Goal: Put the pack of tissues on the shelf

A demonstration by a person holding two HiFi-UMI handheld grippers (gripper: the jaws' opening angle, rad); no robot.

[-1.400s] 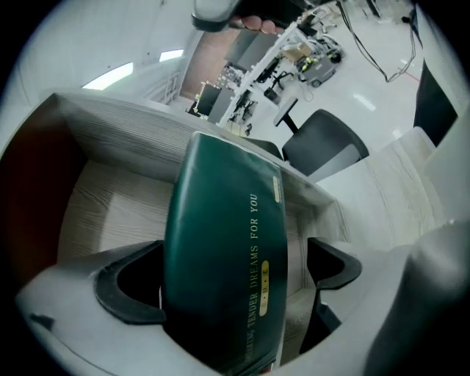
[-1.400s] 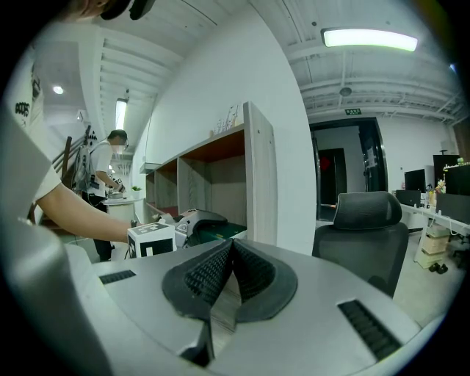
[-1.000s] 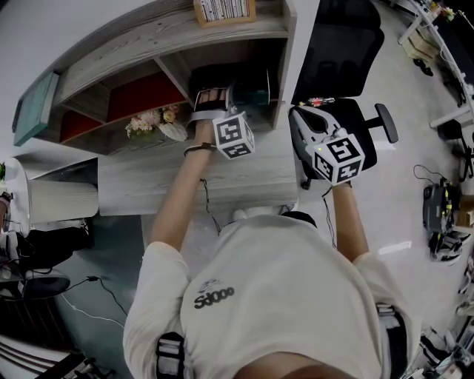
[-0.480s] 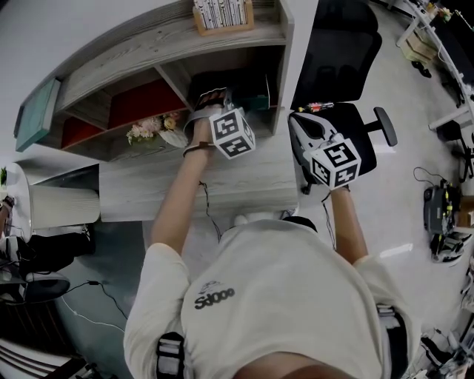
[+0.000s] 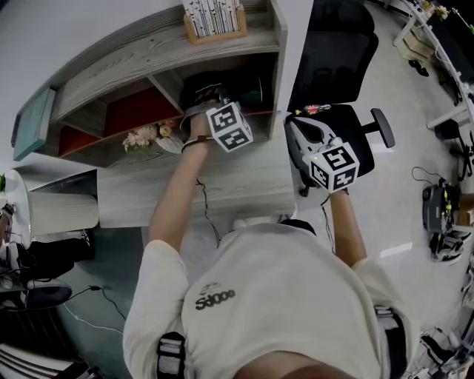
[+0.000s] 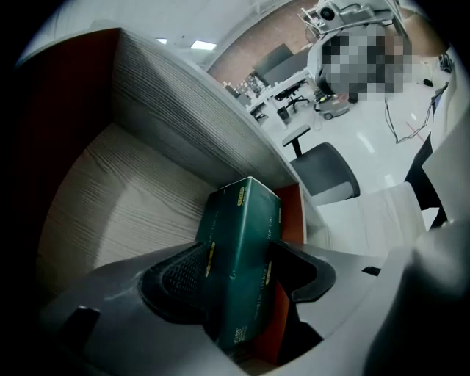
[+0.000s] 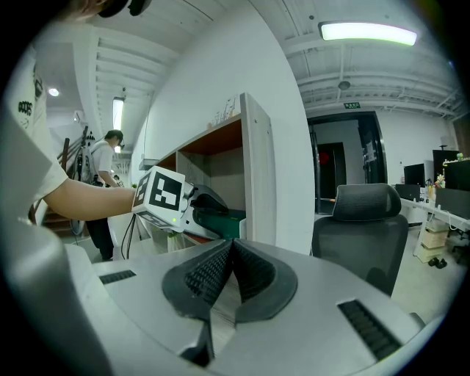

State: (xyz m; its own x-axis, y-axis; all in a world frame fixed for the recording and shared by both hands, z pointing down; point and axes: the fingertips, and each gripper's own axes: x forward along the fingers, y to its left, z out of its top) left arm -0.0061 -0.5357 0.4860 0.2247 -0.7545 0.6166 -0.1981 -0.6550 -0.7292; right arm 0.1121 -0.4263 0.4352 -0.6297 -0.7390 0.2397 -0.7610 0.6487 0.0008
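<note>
The pack of tissues (image 6: pixel 246 220) is a dark green box, standing on end in the right compartment of the wooden shelf (image 5: pixel 148 59). My left gripper (image 6: pixel 239 275) is shut on it, one ribbed pad pressed against each side. In the head view the left gripper (image 5: pixel 215 104) reaches into that compartment and a bit of the green pack (image 5: pixel 253 95) shows beyond it. My right gripper (image 5: pixel 304 129) hangs off the desk's right end, apart from the shelf. In its own view the right gripper (image 7: pixel 229 253) has its pads together with nothing between them.
A wooden box of books (image 5: pixel 215 18) stands on the shelf top. Pink flowers (image 5: pixel 144 135) lie in the compartment to the left, on the desk (image 5: pixel 222 181). A black office chair (image 5: pixel 341 52) stands to the right of the shelf's side panel (image 7: pixel 257 169).
My left gripper has moved a little further into the shelf compartment. The right gripper has barely shifted.
</note>
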